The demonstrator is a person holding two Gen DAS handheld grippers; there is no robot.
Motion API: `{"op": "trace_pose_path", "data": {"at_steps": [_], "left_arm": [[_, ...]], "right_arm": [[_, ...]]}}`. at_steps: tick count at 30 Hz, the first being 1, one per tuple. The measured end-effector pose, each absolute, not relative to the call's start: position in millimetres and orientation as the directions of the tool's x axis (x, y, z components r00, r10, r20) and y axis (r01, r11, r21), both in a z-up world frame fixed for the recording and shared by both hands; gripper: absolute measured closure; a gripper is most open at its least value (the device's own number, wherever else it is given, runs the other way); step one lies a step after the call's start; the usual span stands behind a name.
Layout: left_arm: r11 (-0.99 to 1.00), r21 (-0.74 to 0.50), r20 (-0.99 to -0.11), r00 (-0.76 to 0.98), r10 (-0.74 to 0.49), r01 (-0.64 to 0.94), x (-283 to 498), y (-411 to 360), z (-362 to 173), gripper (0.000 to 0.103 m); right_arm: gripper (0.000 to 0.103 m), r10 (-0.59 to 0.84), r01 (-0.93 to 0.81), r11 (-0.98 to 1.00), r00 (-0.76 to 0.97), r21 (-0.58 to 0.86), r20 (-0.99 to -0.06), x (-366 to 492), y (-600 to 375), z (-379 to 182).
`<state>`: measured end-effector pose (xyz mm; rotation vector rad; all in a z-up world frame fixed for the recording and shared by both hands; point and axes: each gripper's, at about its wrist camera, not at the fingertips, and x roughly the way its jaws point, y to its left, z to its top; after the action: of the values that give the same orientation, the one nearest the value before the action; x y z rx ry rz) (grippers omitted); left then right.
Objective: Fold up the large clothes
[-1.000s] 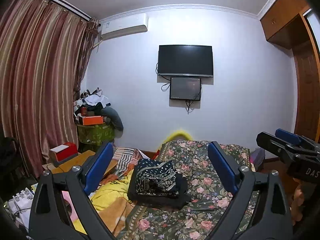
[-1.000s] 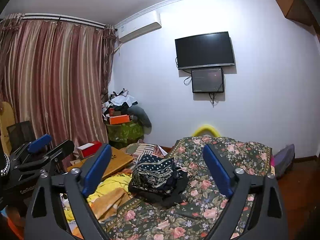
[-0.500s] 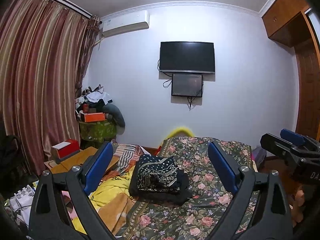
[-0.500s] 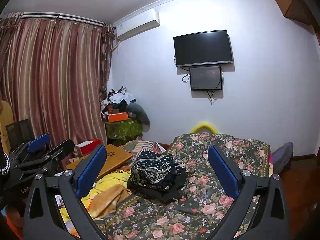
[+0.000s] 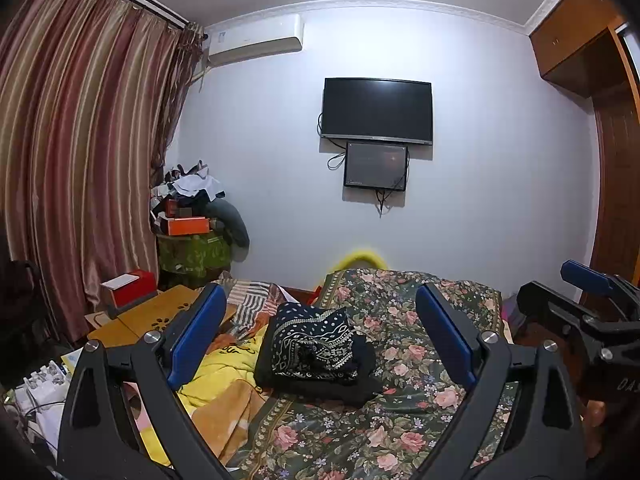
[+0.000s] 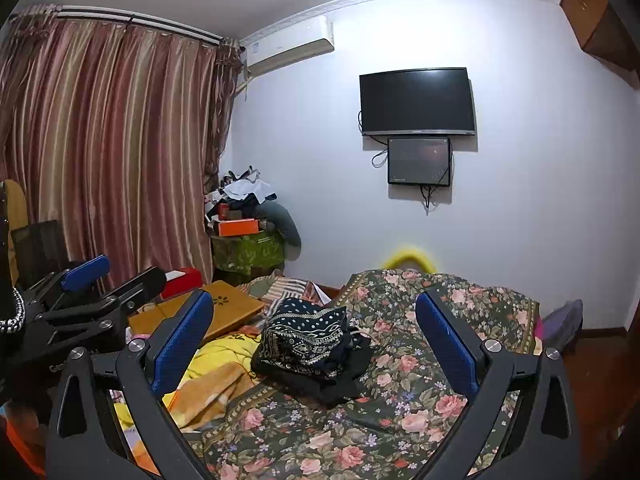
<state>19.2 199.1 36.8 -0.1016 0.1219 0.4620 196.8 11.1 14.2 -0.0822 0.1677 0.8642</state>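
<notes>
On the bed, seen from both wrist cameras:

- Flowered bedspread (image 5: pixel 420 364) (image 6: pixel 400 364): dark green with pink roses, covering the bed from 6 o'clock up to centre.
- Folded clothes (image 5: pixel 316 348) (image 6: pixel 308 344): a navy piece with white dots and bands lying on top of a black piece, stacked on the bedspread at frame centre, free of both tongs.
- Yellow blanket (image 5: pixel 224 376) (image 6: pixel 216 364): rumpled, just beside the stack at its 9 o'clock.
- Left gripper (image 5: pixel 320 344): blue-padded jaws spread wide, holding nothing; the stack shows in the gap between them, farther off. Seen again at 9 o'clock in the right view (image 6: pixel 104 284), side on.
- Right gripper (image 6: pixel 316 340): jaws wide apart, empty, framing the same stack. Appears at 3 o'clock in the left view (image 5: pixel 576 296).
- Wooden board (image 5: pixel 160 316) (image 6: pixel 212 312): at 9 o'clock, beside the bed.
- Red box (image 5: pixel 128 286): just past the board, by the curtain.
- Striped curtain (image 5: pixel 80 140) (image 6: pixel 108 152): filling 9 to 11 o'clock.
- Cluttered green crate (image 5: pixel 194 252) (image 6: pixel 248 252): in the corner, with an orange box on top.
- Television (image 5: pixel 377 110) (image 6: pixel 416 100): on the wall at 12 o'clock, with a smaller screen (image 5: pixel 376 166) (image 6: pixel 419 161) directly under it.
- Air conditioner (image 5: pixel 256 40) (image 6: pixel 290 46): high at 11 o'clock.
</notes>
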Motion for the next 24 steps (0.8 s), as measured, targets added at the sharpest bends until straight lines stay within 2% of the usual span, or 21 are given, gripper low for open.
{"op": "trace_pose_path", "data": {"at_steps": [24], "left_arm": [[0.896, -0.069, -0.133, 0.894, 0.428, -0.439, 18.7, 196.9, 35.8, 0.007]], "right_arm": [[0.002, 0.748, -0.757, 0.653, 0.639, 0.025, -0.177, 198.0, -0.5, 21.2]]}}
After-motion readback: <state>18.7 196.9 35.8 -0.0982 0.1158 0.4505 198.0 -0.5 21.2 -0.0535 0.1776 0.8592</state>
